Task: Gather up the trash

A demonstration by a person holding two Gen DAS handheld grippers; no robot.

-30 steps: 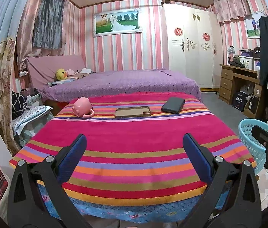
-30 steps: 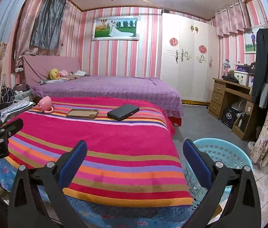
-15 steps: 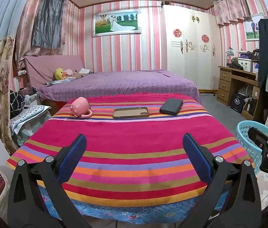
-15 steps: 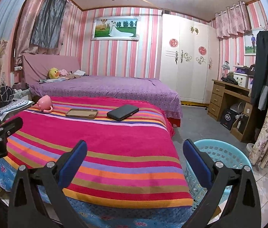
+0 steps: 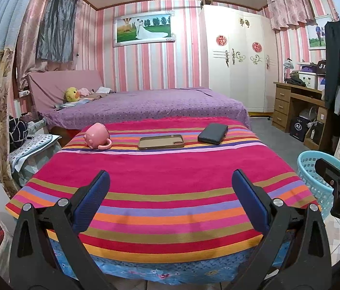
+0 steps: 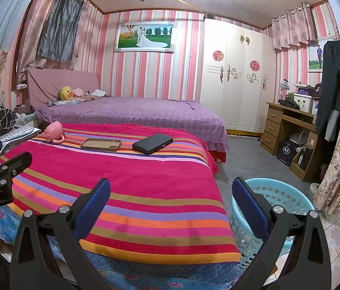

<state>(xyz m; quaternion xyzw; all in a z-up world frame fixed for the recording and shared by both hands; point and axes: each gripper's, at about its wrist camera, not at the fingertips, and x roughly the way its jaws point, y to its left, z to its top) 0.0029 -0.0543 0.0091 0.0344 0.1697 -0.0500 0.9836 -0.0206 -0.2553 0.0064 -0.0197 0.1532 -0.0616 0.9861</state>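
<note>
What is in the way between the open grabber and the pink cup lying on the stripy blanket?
Nothing visible. The left gripper is open and holds nothing, and only bare striped blanket lies between it and the tipped pink cup. The brown phone case lies to the cup's right, out of that path.

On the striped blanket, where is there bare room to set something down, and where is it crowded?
The striped blanket is bare across its whole near half, from the left gripper up to the row of things. That far strip is crowded: pink mug, brown phone case, black wallet. The blue basket beside the right gripper looks empty.
</note>
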